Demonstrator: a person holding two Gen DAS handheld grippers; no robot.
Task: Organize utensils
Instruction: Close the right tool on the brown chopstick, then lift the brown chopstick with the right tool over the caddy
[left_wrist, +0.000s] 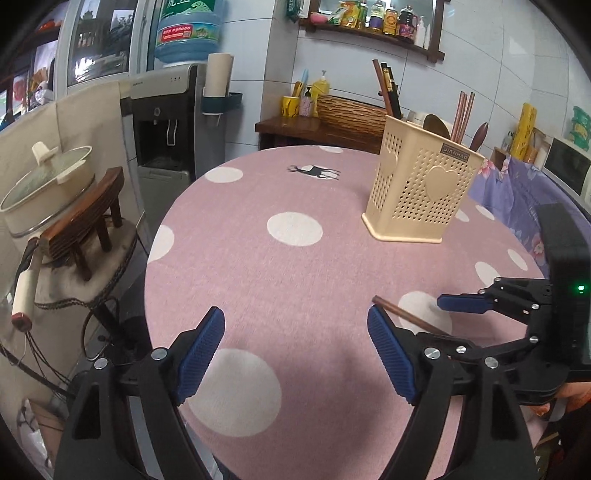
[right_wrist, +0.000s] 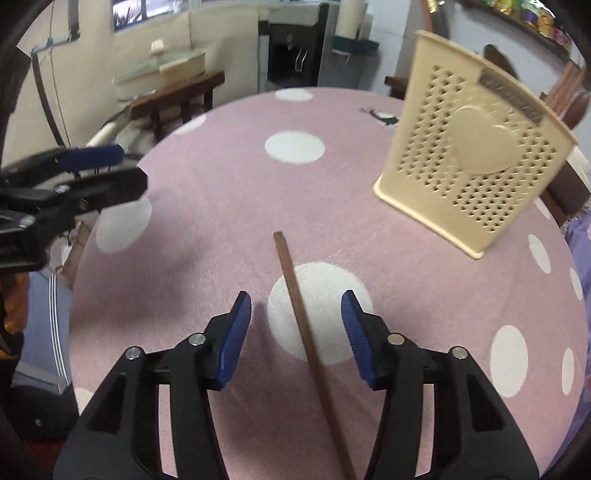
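Left wrist view – cream holder (left_wrist: 421, 192) holding chopsticks (left_wrist: 463, 114), spoons, left gripper (left_wrist: 295, 350) wide, right gripper (right_wrist: 295, 332) apart astride chopstick (right_wrist: 299, 314).

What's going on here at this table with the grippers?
A person is tidying utensils with a hand-held gripper in each hand. One brown chopstick lies on the pink dotted tablecloth, between the open pads of the right hand-held gripper, not gripped yet. The left hand-held gripper is open and empty beside it. The cream utensil holder already stands with chopsticks and spoons inside.
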